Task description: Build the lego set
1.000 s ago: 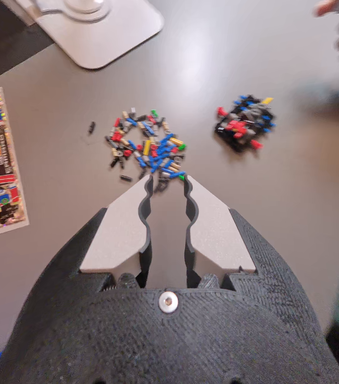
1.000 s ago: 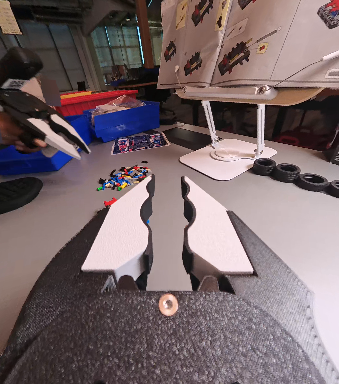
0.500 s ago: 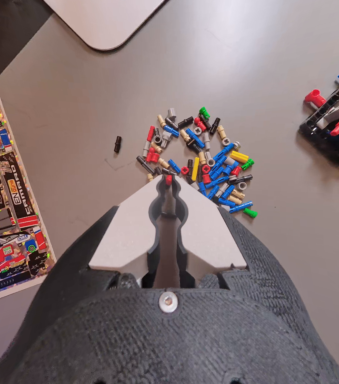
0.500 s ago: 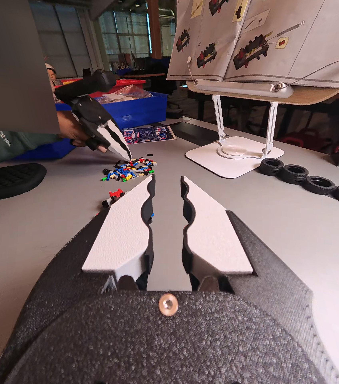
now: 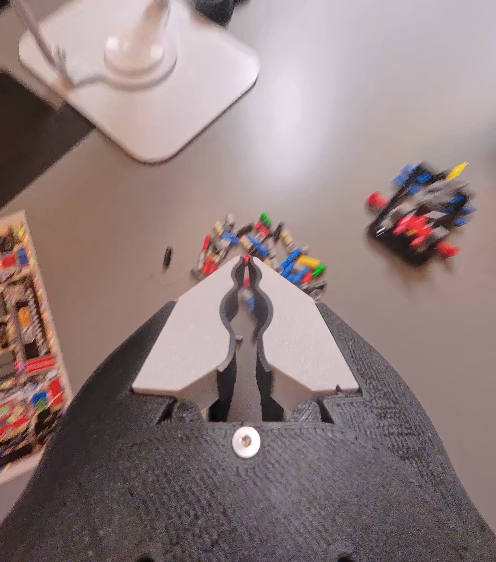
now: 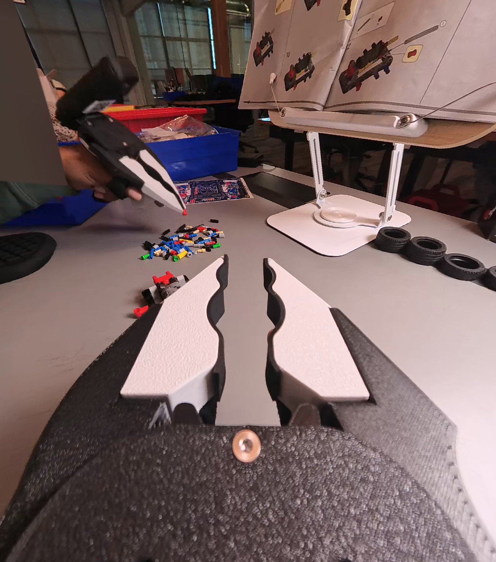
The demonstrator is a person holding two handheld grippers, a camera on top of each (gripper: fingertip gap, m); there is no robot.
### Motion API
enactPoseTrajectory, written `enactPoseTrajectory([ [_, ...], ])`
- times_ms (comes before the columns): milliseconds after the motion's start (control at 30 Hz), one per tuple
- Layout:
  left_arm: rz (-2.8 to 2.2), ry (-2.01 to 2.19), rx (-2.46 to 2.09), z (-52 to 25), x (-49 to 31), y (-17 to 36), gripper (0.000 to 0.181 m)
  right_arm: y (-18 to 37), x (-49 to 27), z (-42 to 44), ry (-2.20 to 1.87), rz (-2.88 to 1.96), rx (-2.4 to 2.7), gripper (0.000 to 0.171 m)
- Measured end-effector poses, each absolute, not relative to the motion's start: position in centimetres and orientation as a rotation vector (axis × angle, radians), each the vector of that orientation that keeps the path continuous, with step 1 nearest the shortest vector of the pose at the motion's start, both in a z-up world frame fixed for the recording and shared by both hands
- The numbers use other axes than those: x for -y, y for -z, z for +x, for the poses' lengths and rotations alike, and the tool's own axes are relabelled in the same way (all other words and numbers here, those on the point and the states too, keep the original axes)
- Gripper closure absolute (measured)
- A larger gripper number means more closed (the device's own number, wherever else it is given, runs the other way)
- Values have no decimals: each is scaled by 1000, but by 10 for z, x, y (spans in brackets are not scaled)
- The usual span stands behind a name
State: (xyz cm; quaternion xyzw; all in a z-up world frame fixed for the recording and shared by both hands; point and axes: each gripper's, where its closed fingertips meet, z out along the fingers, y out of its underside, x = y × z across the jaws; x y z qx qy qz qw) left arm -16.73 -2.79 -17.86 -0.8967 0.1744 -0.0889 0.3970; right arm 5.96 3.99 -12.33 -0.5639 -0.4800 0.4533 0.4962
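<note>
My left gripper (image 5: 247, 262) is shut on a small red lego pin (image 5: 246, 259) and holds it above the pile of small coloured lego pins (image 5: 268, 252). In the right wrist view the left gripper (image 6: 183, 210) hangs over the same pile (image 6: 184, 241) with the red pin (image 6: 184, 213) at its tip. The half-built black, red and blue lego assembly (image 5: 420, 217) lies right of the pile; it is also in the right wrist view (image 6: 164, 287), partly hidden by my right gripper (image 6: 245, 261), which is open and empty, low over the table.
A white book stand (image 6: 337, 225) holds the open instruction booklet (image 6: 392, 51). Several black tyres (image 6: 450, 258) lie at the right. A sticker sheet (image 5: 3, 349) lies left of the pile. Blue and red bins (image 6: 192, 152) stand at the back, a black pad (image 6: 3, 258) at left.
My left gripper came down onto the pile, shut on a red pin and has lifted it off the table. My right gripper stayed open and hardly moved.
</note>
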Motion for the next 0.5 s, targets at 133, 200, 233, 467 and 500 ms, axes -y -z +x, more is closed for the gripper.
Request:
enactPoseTrajectory([
  [133,-1892,595,-438,-111,27,115,181,119,-28,41,-1144,-1345,1189,152],
  [200,-1728,764,-424,-84,28,89,181,108,-14,26,-1162,-1285,1222,152],
  [233,-1661,851,-417,-71,29,78,181,101,-7,19,-1138,-1235,1244,152],
  [467,-1496,1206,-415,-16,32,47,181,52,25,-6,-954,-922,1351,156],
  [500,-1493,1226,-416,-13,32,46,181,50,27,-8,-949,-906,1363,156],
])
